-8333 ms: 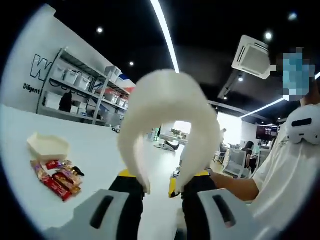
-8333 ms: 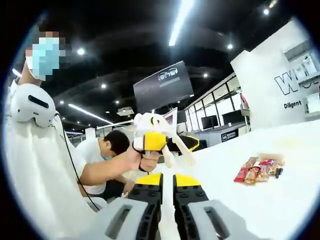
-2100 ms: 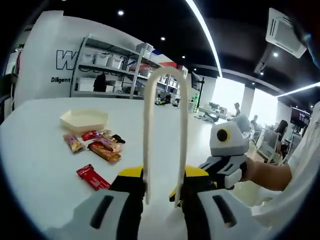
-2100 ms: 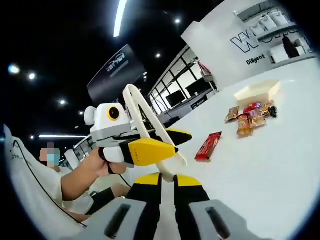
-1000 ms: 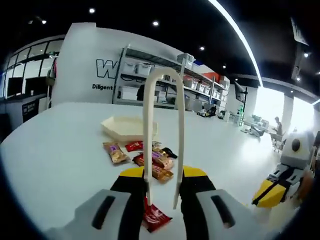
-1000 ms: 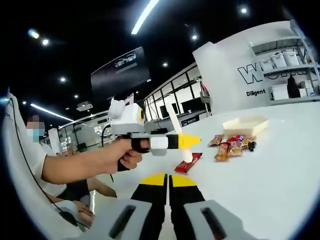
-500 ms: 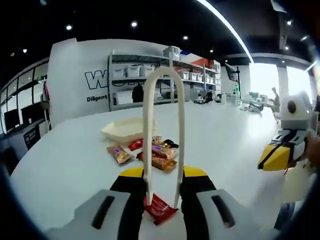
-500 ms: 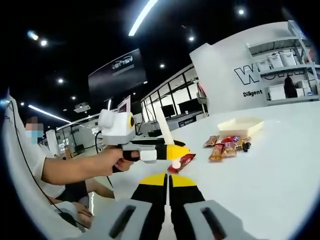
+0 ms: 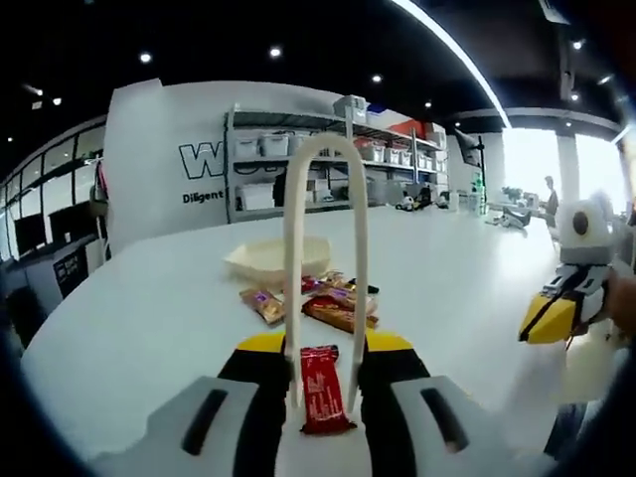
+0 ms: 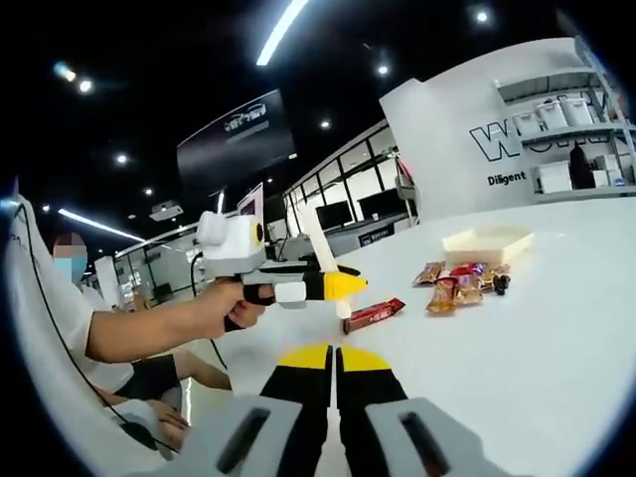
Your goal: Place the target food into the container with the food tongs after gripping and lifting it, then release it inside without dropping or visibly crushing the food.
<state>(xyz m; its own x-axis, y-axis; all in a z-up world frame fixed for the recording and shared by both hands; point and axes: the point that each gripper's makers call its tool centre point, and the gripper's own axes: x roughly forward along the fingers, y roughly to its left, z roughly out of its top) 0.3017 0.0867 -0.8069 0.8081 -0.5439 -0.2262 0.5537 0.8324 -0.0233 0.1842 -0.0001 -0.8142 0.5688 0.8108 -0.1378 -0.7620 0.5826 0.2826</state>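
Tongs [image 9: 325, 268] are lined up on the target now, so this reads as the approach step, with no grip on the food yet. The left claw [image 9: 324, 373] is clamped around the tongs' two white arms, which rise from it as a tall loop toward 12 o'clock in the left gripper view. Whether the tong tips are touching anything I can't tell, since that end is hidden.

Target looks to be the red snack bar [image 9: 321, 389], lying flat on the white counter [image 9: 149, 318] right between the two tong arms, at about 6 o'clock in that view. Its long axis runs roughly 6 to 12, nearly parallel to the arms and pointing away from the camera toward the rest of the snack pile [image 9: 316, 298]. Past the pile, near 11 o'clock, sits the shallow cream tray [image 9: 274, 256], well apart from the bar.

From the right gripper view the bar [image 10: 374, 314] lies just beside the tong tips at roughly 12 o'clock, with its long axis running from about 8 to 2. The right claw [image 10: 336, 363] has its jaws pressed together with nothing between them, parked low over the counter.

My guess for the next move: lower the tips onto the bar's sides, squeeze gently across its short axis so the wrapper doesn't crumple, lift, then carry it over the pile to the tray.
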